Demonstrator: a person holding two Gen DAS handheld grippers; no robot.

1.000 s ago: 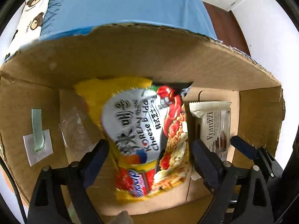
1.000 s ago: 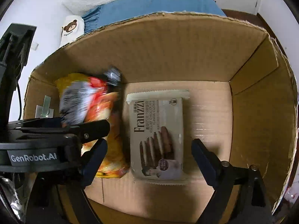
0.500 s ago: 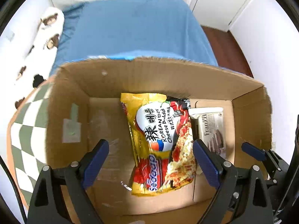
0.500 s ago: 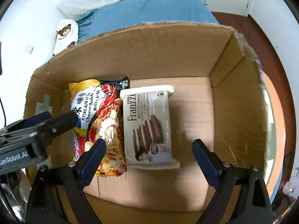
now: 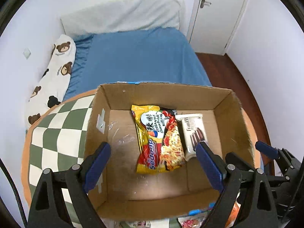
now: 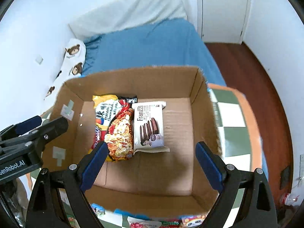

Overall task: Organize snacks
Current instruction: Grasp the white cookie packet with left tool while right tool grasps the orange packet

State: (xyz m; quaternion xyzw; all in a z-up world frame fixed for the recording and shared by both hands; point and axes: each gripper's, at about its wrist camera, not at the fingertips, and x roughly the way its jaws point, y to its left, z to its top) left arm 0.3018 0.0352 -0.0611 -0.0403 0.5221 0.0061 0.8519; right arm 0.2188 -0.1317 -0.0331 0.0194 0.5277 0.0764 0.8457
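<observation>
An open cardboard box (image 5: 235, 117) (image 6: 203, 102) stands on a green-and-white checked tabletop. Inside lie a yellow-red Korean cheese noodle packet (image 5: 159, 140) (image 6: 114, 127) and, touching its right side, a white Franzzi cookie pack (image 5: 193, 133) (image 6: 149, 127). My left gripper (image 5: 153, 155) is open and empty, high above the box. My right gripper (image 6: 152, 155) is open and empty, also above the box. The left gripper shows at the left edge of the right wrist view (image 6: 32, 131); the right gripper shows at the right edge of the left wrist view (image 5: 273, 153).
More snack packets (image 6: 144, 223) (image 5: 191, 220) lie on the checked table (image 5: 55, 133) in front of the box. A bed with a blue sheet (image 5: 136, 57) and a bear-print pillow (image 5: 55, 70) lies behind. Wooden floor (image 6: 247, 66) and a door are at the right.
The left gripper let go of the noodle packet, which now lies flat in the box. Both grippers rose up and back out of the box.
</observation>
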